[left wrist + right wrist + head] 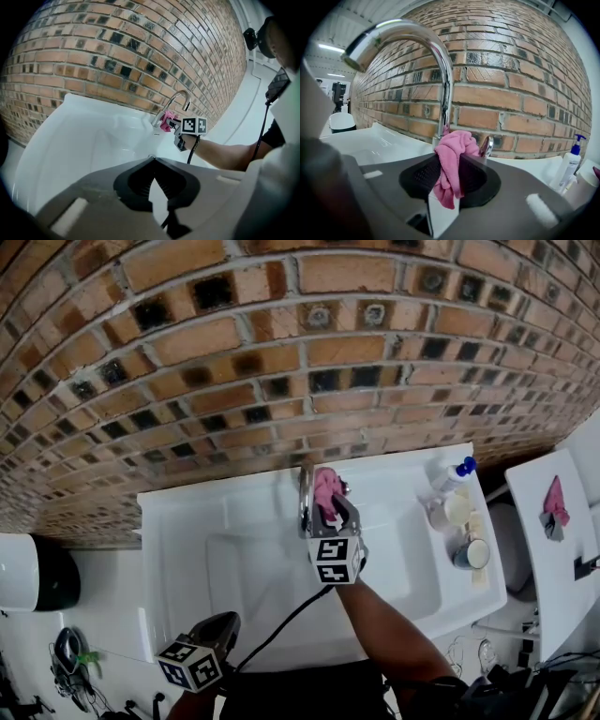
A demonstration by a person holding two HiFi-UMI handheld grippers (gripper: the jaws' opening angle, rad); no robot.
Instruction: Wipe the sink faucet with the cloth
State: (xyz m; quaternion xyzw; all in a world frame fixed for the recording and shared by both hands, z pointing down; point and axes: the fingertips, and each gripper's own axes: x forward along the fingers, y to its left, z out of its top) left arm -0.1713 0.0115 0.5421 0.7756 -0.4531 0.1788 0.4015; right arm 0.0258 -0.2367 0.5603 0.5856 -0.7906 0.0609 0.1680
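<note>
A chrome arched faucet (305,495) (444,70) stands at the back of a white sink (234,559) against a brick wall. My right gripper (330,514) (449,169) is shut on a bunched pink cloth (325,487) (454,146), which it holds against the faucet's lower stem, beside the small chrome handle (486,146). From the left gripper view the faucet (177,99), the cloth (166,120) and the right gripper's marker cube (194,125) show across the basin. My left gripper (214,638) (154,177) hangs at the sink's front left corner, shut, holding nothing.
A pump soap bottle (453,474) (570,161) and two cups (457,512) stand on the sink's right ledge. Another pink cloth (555,502) lies on a white surface at the far right. A black-and-white bin (33,573) sits left of the sink.
</note>
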